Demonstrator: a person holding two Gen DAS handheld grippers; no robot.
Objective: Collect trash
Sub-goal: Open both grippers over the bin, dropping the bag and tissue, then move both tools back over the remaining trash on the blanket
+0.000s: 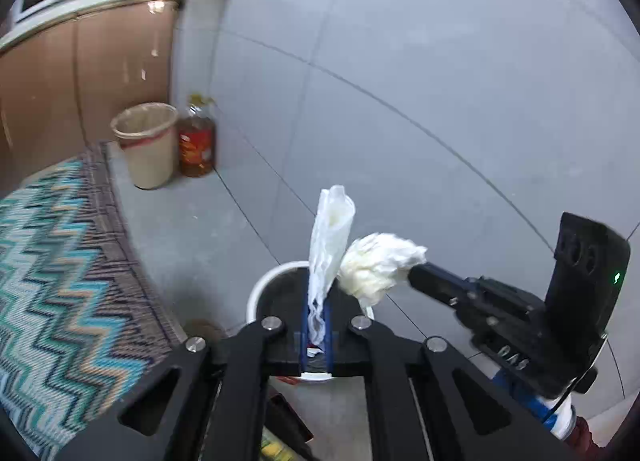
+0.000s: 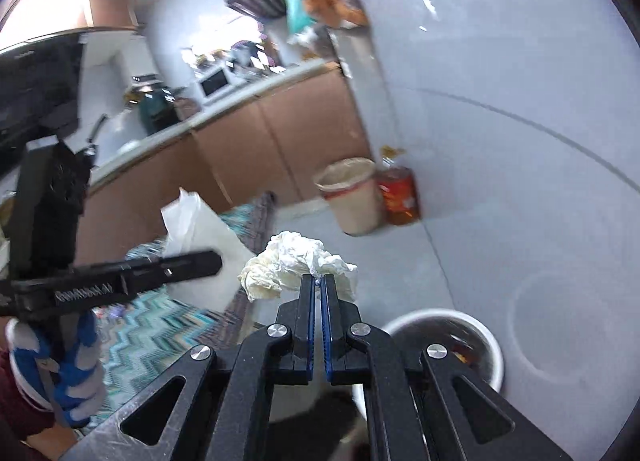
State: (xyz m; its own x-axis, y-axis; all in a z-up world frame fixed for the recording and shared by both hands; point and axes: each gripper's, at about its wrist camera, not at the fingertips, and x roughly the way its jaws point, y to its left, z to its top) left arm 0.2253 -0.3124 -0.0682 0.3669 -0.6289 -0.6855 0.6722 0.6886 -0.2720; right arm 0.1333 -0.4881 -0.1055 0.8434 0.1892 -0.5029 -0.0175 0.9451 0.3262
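Note:
In the left wrist view my left gripper [image 1: 318, 301] is shut on a thin white plastic wrapper [image 1: 330, 233] that stands up from between its blue pads. Just to its right, my right gripper [image 1: 416, 275] is shut on a crumpled white tissue [image 1: 380, 265]. Both hover above a white bin with a dark liner [image 1: 260, 289] on the floor. In the right wrist view the right gripper [image 2: 319, 281] pinches the tissue [image 2: 292, 261], with the white bin [image 2: 492, 337] low on the right. The left gripper [image 2: 216, 261] and its wrapper [image 2: 200, 229] are at the left.
A beige lined bin [image 1: 146, 141] and an oil bottle [image 1: 196, 145] stand by the wall near brown cabinets [image 1: 100, 73]. A zigzag rug [image 1: 60, 261] covers the floor at left. A gloved hand [image 2: 76, 377] holds the left gripper. Grey floor tiles [image 1: 440, 101] stretch right.

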